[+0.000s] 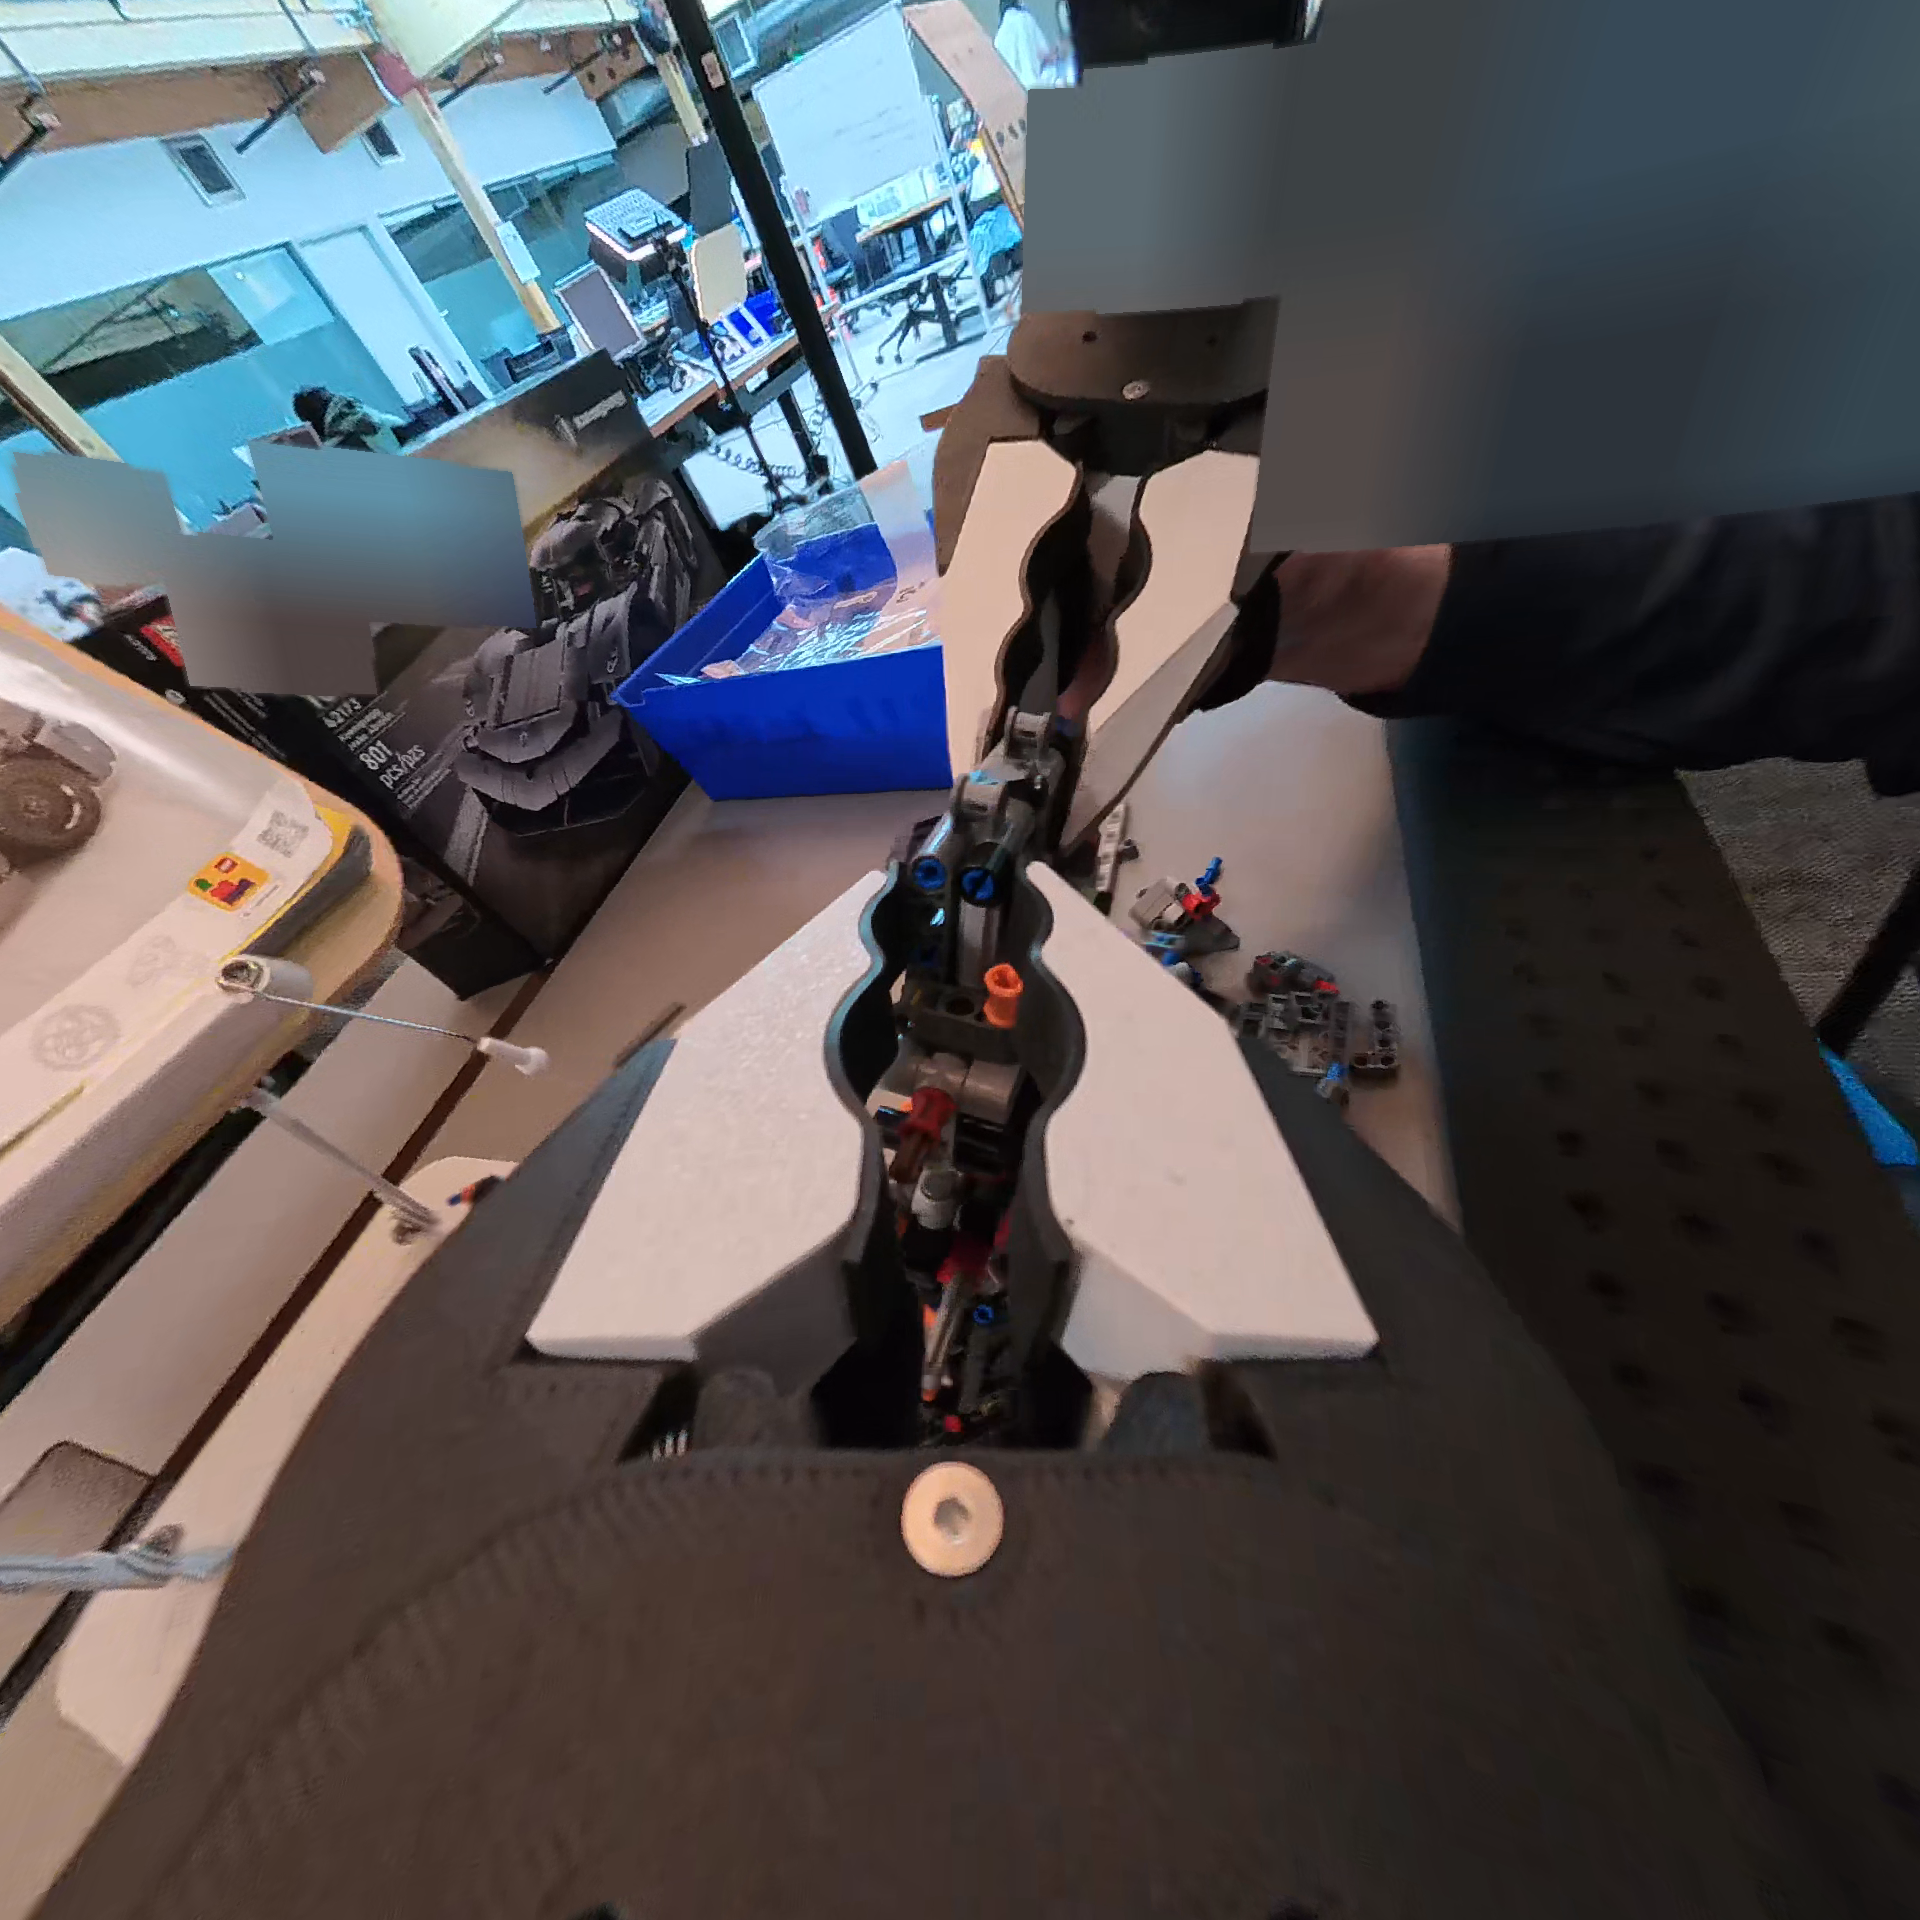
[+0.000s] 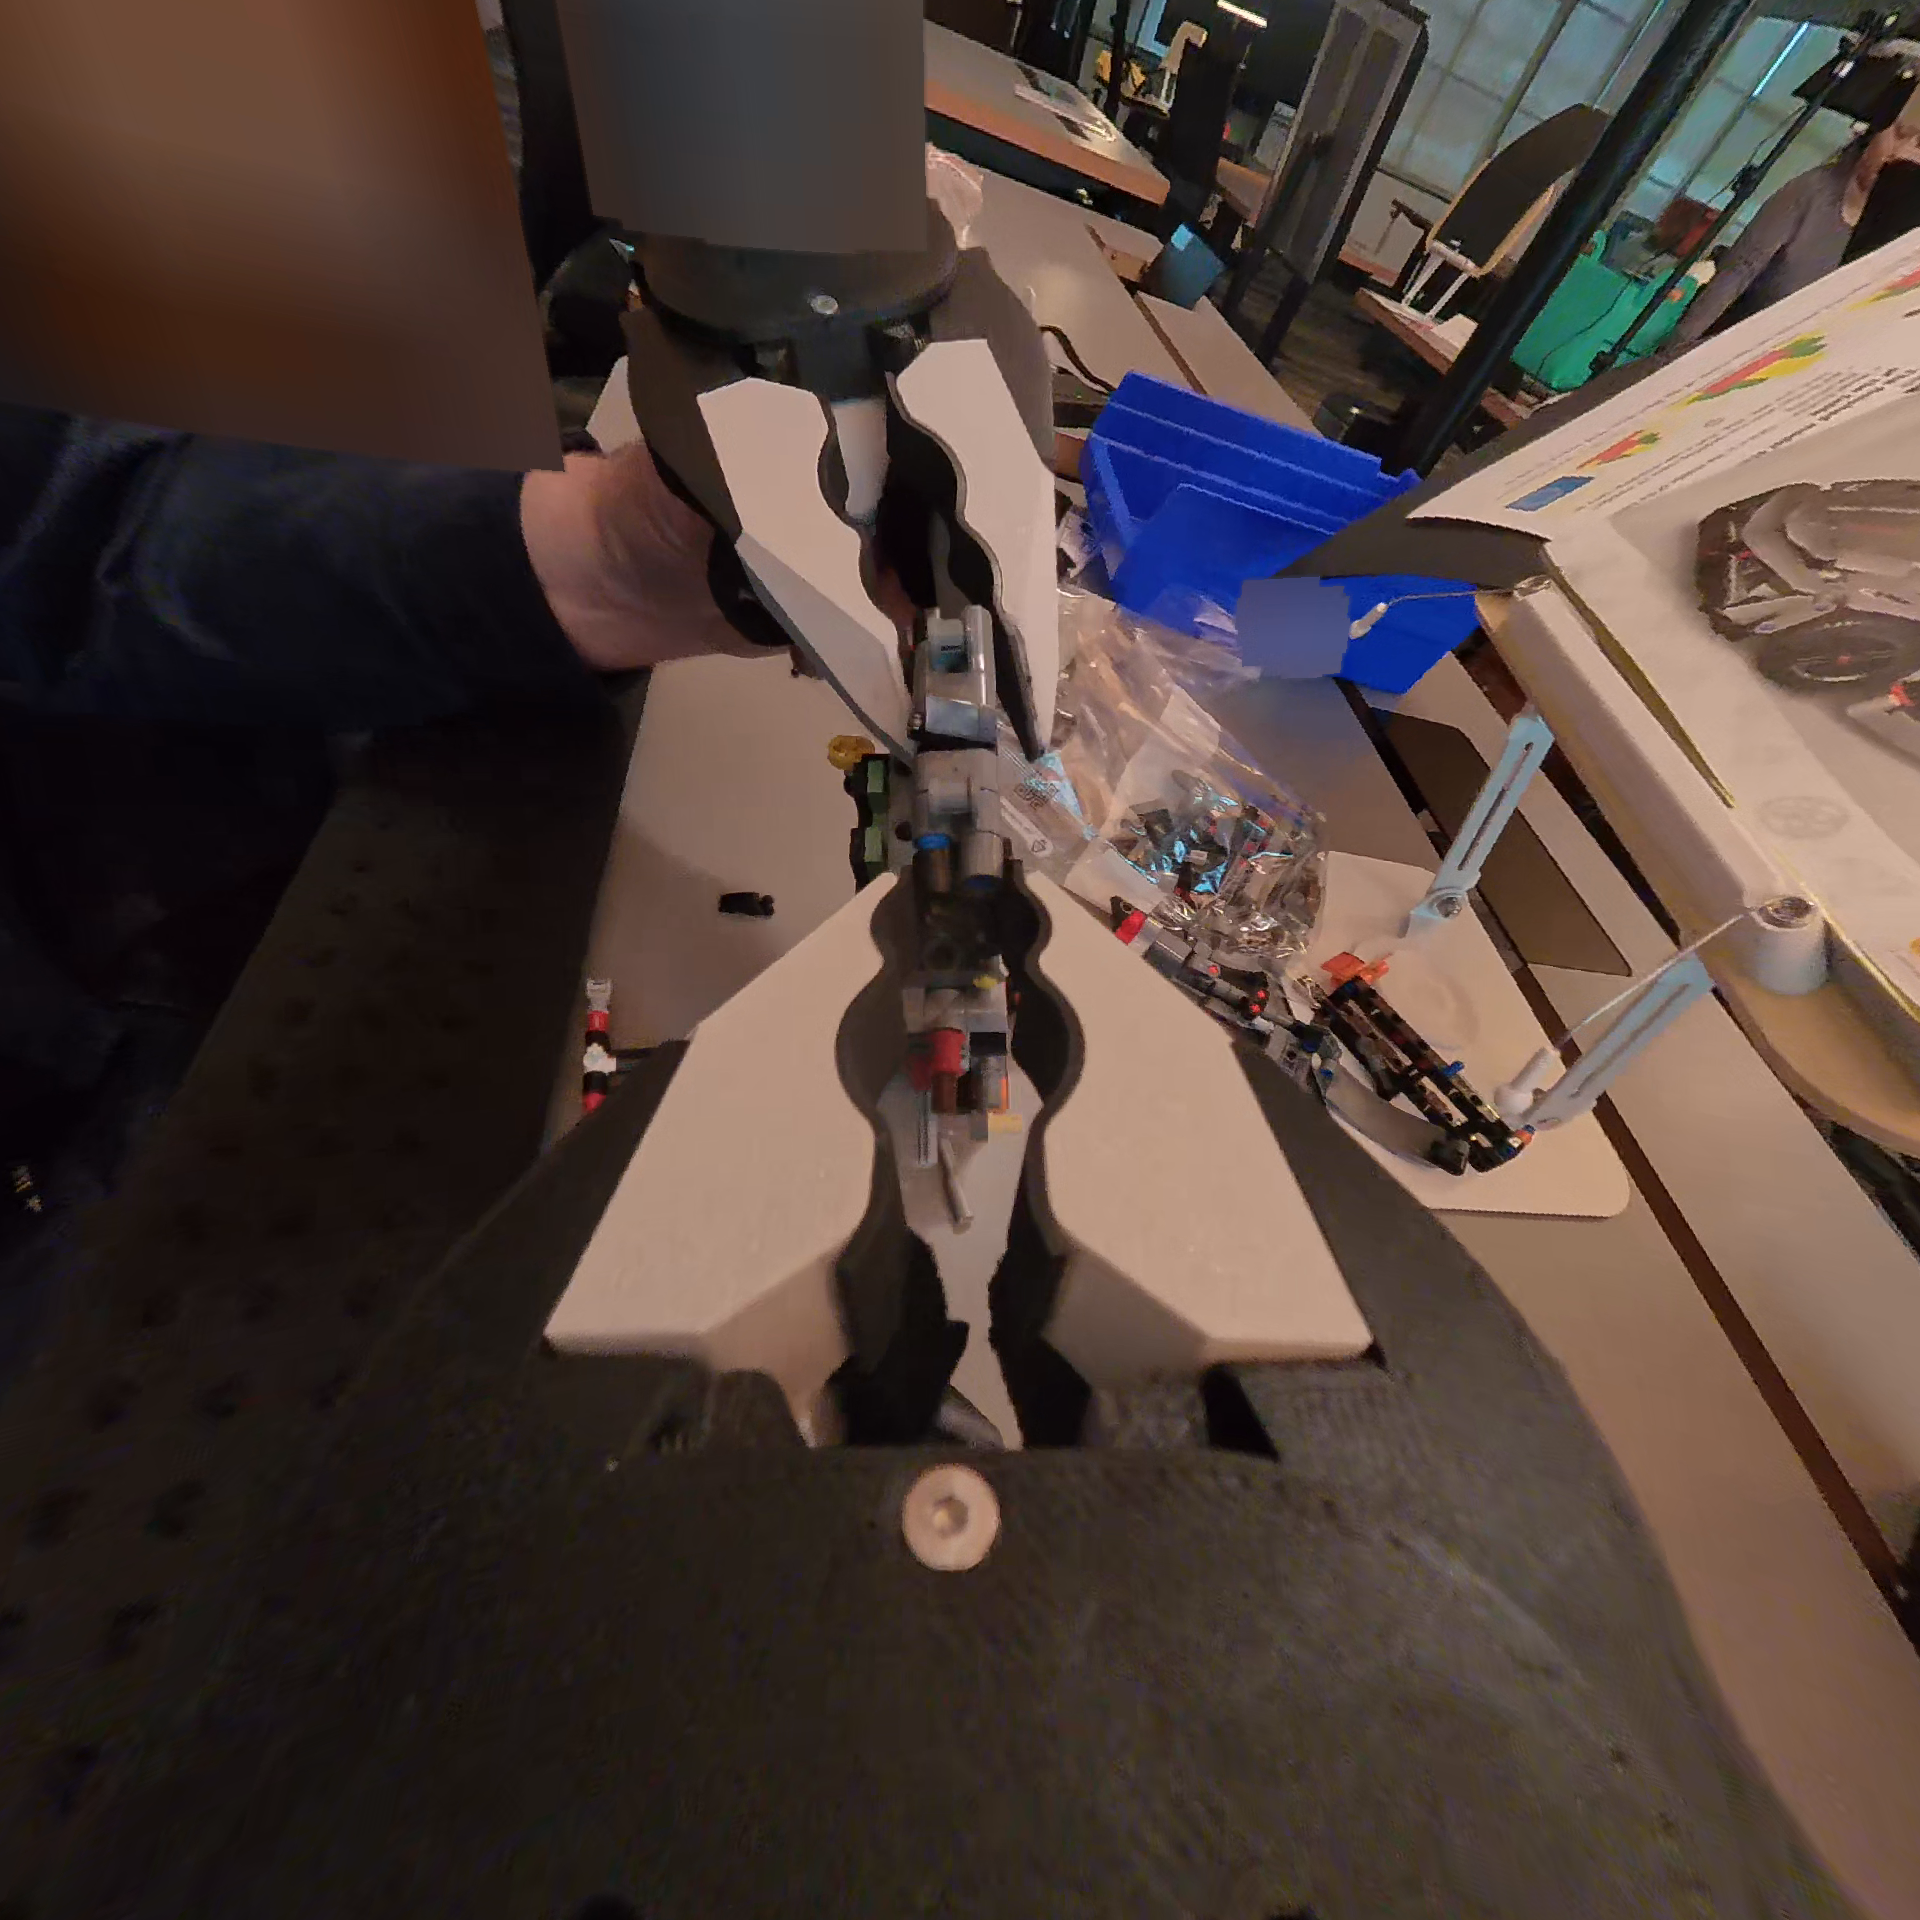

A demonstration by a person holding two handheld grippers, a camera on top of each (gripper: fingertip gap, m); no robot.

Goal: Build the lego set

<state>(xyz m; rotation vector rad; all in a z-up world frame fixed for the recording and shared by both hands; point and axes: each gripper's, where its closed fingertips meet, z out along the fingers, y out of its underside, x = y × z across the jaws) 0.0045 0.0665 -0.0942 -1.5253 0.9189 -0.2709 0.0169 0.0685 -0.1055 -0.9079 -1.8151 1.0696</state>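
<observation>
Left claw narrow, clamped on lego assembly, right claw gripping opposite end

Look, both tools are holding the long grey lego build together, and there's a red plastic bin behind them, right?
Nearly. The plastic bin is blue, not red, as the left wrist view shows. The rest holds: the left tool and right tool both grip the long grey lego build between them.

Printed writing on black box
</observation>
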